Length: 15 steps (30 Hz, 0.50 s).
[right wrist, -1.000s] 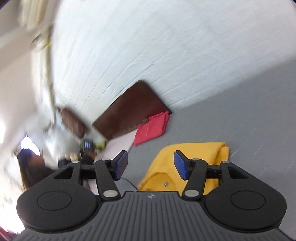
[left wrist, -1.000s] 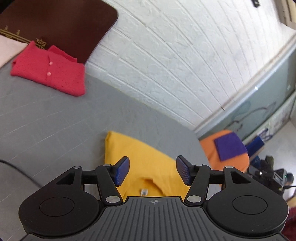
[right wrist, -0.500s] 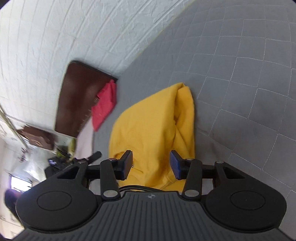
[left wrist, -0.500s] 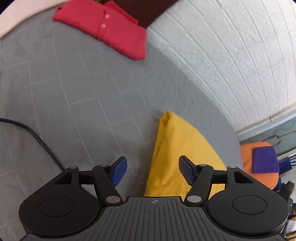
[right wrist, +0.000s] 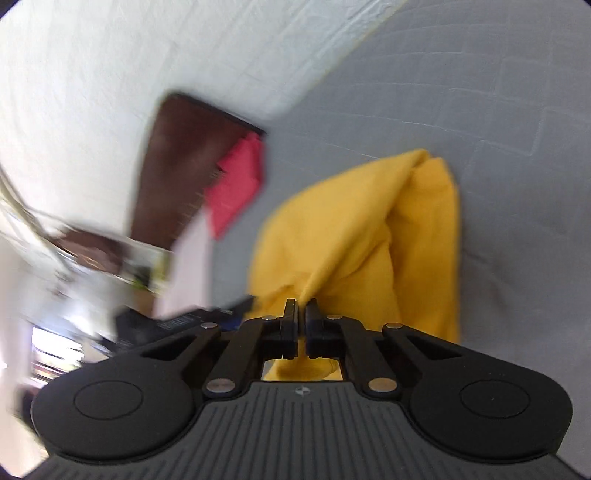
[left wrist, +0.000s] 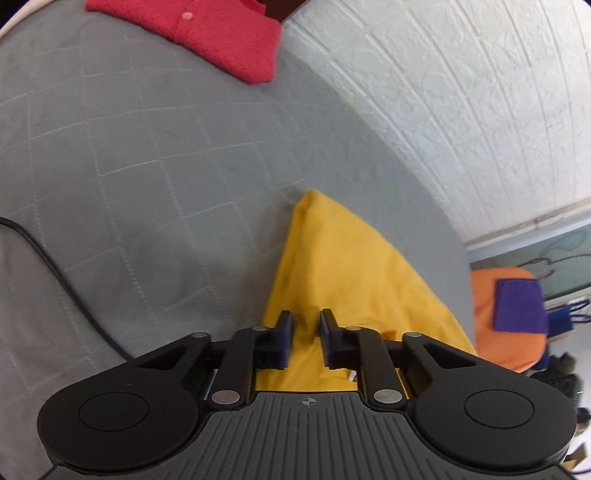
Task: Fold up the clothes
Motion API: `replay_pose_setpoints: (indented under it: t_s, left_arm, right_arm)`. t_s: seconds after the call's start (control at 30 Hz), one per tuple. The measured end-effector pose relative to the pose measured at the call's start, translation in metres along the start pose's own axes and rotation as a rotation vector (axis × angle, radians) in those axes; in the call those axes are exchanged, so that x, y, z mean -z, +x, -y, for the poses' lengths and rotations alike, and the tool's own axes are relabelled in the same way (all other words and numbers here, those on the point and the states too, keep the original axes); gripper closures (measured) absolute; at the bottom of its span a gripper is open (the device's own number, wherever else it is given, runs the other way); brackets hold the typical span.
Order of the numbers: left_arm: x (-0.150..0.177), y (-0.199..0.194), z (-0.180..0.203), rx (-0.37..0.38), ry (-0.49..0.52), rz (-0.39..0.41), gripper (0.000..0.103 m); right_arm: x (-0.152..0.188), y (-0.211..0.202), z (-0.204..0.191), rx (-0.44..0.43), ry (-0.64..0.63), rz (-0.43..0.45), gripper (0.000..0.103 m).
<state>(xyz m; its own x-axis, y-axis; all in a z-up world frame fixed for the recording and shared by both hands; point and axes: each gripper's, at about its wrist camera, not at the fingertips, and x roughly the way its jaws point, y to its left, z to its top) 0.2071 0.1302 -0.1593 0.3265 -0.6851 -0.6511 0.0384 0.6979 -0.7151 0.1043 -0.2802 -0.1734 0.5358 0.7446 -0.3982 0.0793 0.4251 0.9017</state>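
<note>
A yellow shirt lies folded on the grey quilted bed. My left gripper has narrowed its jaws over the shirt's near edge, with a small gap and yellow cloth between the pads. In the right wrist view the yellow shirt is bunched and lifted. My right gripper is shut on a pinch of its fabric. A folded red shirt lies at the far end of the bed and shows in the right wrist view too.
A black cable runs across the bed at left. A white brick wall borders the bed. A brown headboard stands behind the red shirt. An orange cushion with a purple cloth sits beyond the bed.
Both grippers have closed from wide open. The right one now pinches the yellow shirt and lifts it; the left one has moved over the shirt's edge and narrowed on it.
</note>
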Motion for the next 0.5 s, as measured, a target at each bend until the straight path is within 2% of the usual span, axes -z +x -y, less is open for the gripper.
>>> replay_pose_setpoints:
  t_s: [0.1,0.13,0.23,0.27,0.37,0.5]
  left_arm:
    - [0.005,-0.003,0.005,0.060,-0.041,-0.011,0.088]
    - [0.009,-0.004,0.006,0.074,-0.052,-0.014,0.088]
    - [0.021,-0.003,0.006,0.118,-0.090,-0.026,0.088]
    - [0.025,-0.001,0.005,0.129,-0.105,-0.034,0.088]
    - [0.035,0.009,0.000,0.135,-0.137,-0.066,0.088]
    - [0.039,0.010,-0.007,0.121,-0.145,-0.050,0.088]
  right_arm:
    - [-0.001,-0.012,0.020,-0.200,0.113,0.032,0.099]
    - [0.001,-0.013,0.033,-0.229,0.151,0.037,0.099]
    - [0.013,-0.011,0.093,-0.208,0.310,0.004,0.099]
    - [0.016,-0.013,0.117,-0.156,0.379,0.006,0.099]
    - [0.024,-0.021,0.148,-0.189,0.449,0.048,0.099]
    - [0.019,-0.036,0.115,-0.151,0.307,0.078,0.099]
